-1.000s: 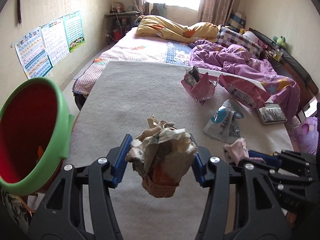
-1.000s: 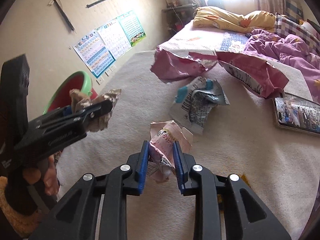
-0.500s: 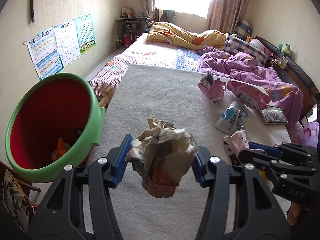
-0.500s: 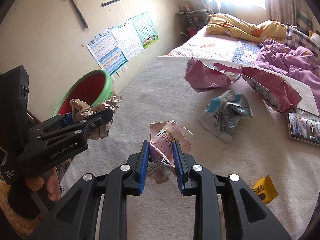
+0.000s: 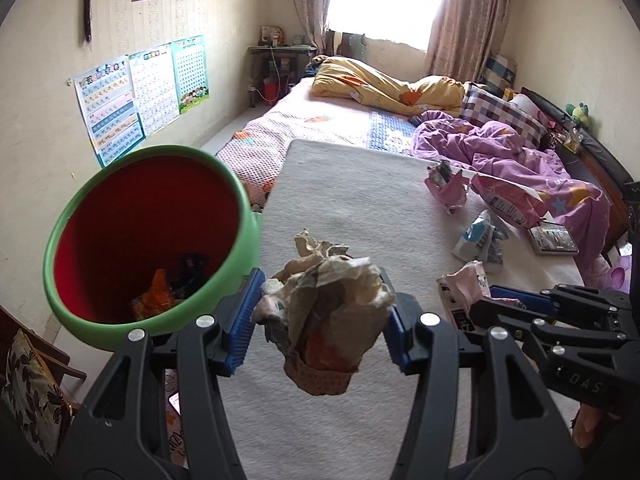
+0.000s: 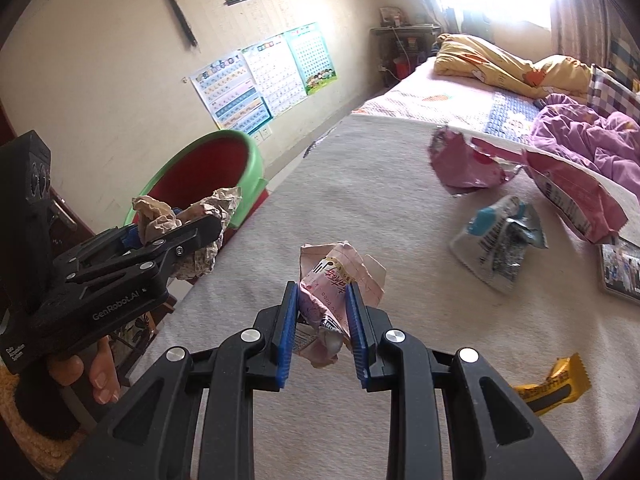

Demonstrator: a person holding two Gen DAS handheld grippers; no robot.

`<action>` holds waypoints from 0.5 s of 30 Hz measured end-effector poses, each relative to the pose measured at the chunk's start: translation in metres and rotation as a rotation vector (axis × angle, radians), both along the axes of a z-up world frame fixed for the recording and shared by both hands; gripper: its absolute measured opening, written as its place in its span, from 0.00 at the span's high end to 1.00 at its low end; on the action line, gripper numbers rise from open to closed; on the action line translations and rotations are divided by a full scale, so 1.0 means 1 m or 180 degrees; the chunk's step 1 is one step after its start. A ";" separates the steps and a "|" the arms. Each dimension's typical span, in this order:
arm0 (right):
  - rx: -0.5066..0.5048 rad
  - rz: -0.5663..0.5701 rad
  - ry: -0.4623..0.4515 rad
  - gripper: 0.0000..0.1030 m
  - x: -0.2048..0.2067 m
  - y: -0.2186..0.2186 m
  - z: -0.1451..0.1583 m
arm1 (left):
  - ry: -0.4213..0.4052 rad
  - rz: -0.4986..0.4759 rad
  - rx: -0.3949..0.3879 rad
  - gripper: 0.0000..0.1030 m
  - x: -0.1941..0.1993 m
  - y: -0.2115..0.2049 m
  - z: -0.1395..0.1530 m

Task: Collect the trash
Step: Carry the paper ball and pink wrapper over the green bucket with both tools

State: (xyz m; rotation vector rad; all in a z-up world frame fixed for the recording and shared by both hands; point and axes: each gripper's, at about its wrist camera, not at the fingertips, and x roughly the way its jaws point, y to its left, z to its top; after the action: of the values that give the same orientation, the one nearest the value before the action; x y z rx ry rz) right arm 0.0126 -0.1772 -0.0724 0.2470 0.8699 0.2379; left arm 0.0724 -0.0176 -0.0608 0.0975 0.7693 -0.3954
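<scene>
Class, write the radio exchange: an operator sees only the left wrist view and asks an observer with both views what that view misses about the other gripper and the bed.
Operator: I see my paper wad. What does the right gripper hold?
Observer: A crumpled pink wrapper, clamped between its blue pads.
Operator: Any trash on the bed that I cannot see?
Observer: Yes, a yellow snack wrapper lies on the mat, near the right gripper.
Operator: Is my wad over the bin?
Observer: It hangs beside the green rim, not above the red inside.
</scene>
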 end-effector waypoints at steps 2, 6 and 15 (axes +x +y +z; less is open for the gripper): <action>-0.0011 0.0035 -0.0008 0.76 0.002 0.007 0.001 | -0.0012 0.0020 -0.0004 0.49 0.000 0.005 0.001; -0.0030 0.0084 -0.0016 0.76 0.004 0.018 0.003 | -0.0024 0.0065 -0.0017 0.49 0.000 0.014 0.002; -0.0061 0.0159 -0.0026 0.76 0.012 0.044 0.004 | -0.0061 0.0149 -0.0051 0.49 0.002 0.039 0.006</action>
State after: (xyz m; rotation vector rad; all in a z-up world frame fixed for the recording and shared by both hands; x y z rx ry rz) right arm 0.0248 -0.1335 -0.0685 0.2064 0.8704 0.2767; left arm 0.0748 0.0213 -0.0548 0.0681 0.7480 -0.3559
